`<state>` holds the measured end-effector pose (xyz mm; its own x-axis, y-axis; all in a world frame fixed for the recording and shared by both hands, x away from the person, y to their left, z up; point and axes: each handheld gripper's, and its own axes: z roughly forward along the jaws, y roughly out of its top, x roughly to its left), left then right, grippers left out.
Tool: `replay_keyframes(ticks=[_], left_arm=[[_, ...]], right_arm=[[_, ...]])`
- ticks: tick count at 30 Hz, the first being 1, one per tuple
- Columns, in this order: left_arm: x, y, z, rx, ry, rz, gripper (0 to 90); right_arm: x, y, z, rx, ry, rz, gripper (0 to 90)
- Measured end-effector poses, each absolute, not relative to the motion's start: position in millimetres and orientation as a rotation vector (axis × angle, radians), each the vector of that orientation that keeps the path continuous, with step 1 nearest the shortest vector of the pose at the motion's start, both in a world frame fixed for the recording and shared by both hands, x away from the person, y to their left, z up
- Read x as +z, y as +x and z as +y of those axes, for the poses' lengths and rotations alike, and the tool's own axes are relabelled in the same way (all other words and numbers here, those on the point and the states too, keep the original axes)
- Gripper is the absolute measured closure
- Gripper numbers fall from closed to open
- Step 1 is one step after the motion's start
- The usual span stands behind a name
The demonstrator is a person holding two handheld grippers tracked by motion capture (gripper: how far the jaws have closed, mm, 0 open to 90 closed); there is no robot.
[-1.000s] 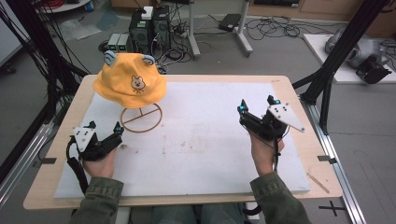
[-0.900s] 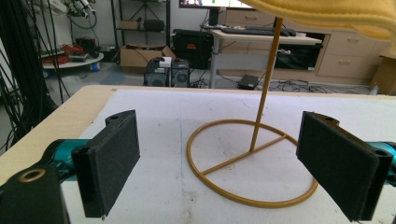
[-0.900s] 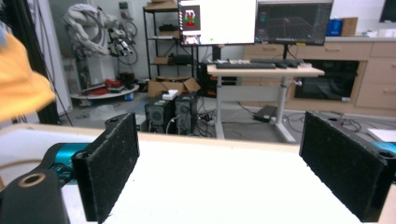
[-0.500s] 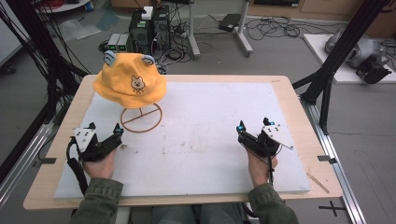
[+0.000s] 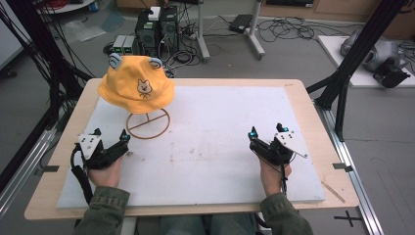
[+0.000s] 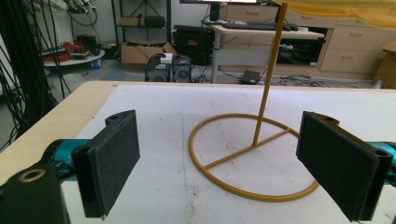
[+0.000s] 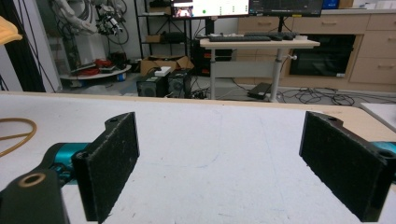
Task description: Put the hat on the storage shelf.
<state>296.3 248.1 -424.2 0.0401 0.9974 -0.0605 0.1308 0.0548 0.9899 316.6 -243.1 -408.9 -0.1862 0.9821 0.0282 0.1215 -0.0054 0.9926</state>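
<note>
A yellow bucket hat [image 5: 136, 87] with a small bear face and two ears sits on top of a thin golden wire stand [image 5: 148, 124] at the table's far left. In the left gripper view the stand's ring base [image 6: 254, 156] and upright rod lie straight ahead, with the hat brim [image 6: 355, 9] at the top edge. My left gripper [image 5: 110, 139] rests low on the white mat just left of the ring, open and empty. On the right side of the mat my right gripper [image 5: 266, 132] is also open and empty, facing bare mat [image 7: 210, 154].
The white mat [image 5: 215, 127] covers most of the wooden table [image 5: 49, 171]. Black frame posts [image 5: 347, 63] stand at both sides. Computers and cables [image 5: 156, 24] sit on the floor beyond the far edge. A small stick [image 5: 334, 192] lies near the table's right front corner.
My right gripper has come down and back toward the near edge, and now lies low over the mat. The left gripper, hat and stand have not moved.
</note>
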Motion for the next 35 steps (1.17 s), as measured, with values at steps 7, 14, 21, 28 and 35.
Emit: replay_keyframes(ticks=[7, 14, 21, 28, 35], left_arm=[[-422.7, 296.2, 249.1, 1.073, 1.274, 1.298, 13.6], [-423.0, 295.9, 248.1, 1.072, 1.281, 1.293, 13.6], [-423.2, 296.3, 248.2, 1.074, 1.275, 1.297, 13.6], [-423.3, 297.9, 246.6, 1.073, 1.279, 1.294, 13.6], [-423.7, 299.3, 246.8, 1.073, 1.281, 1.293, 13.6]], right_arm=[[-410.4, 317.3, -244.1, 1.295, 1.219, 1.437, 11.7], [-411.1, 317.8, -246.6, 1.299, 1.238, 1.435, 11.7], [-410.8, 317.4, -246.4, 1.303, 1.236, 1.433, 11.7], [-411.7, 317.2, -248.3, 1.303, 1.235, 1.440, 11.7], [-412.3, 316.9, -250.7, 1.306, 1.248, 1.432, 11.7]])
